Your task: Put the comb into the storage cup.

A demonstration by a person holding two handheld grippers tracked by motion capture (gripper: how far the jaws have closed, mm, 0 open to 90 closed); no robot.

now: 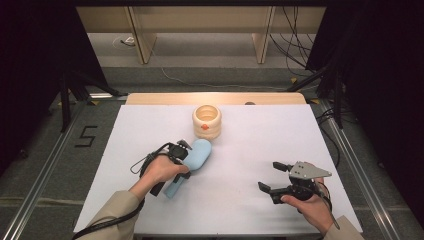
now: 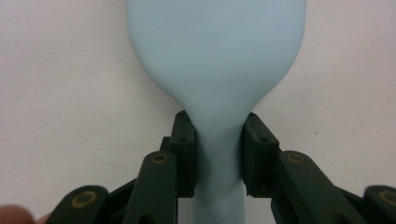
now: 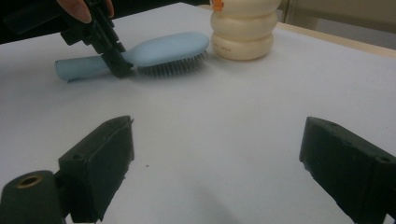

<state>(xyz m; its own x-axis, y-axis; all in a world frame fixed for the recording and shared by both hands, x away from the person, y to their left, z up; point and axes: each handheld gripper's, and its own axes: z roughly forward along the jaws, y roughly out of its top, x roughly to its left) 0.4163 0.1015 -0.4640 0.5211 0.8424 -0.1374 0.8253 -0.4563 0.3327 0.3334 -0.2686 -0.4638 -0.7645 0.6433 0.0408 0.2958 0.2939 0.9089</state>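
Note:
A light blue hairbrush point(image 1: 197, 155) lies bristles down on the white table, its head pointing toward the far side. My left gripper point(image 1: 184, 150) comes down on it from above. In the left gripper view the two black pads point(image 2: 184, 140) press both sides of the narrow neck where the handle meets the head of the brush point(image 2: 215, 56), so the gripper point(image 2: 218, 140) is shut on it. The right gripper view shows the brush point(image 3: 163, 46) side-on with that gripper point(image 3: 116, 65) clamped on it. My right gripper point(image 1: 268, 176) rests near the front right, its jaws wide open with nothing between them point(image 3: 219, 144).
A cream ringed pot point(image 1: 206, 121) with an orange mark stands just beyond the brush head, close to it point(image 3: 243, 28). The white table top point(image 1: 260, 140) ends in a wooden strip at the far edge. Dark stands and cables flank the table.

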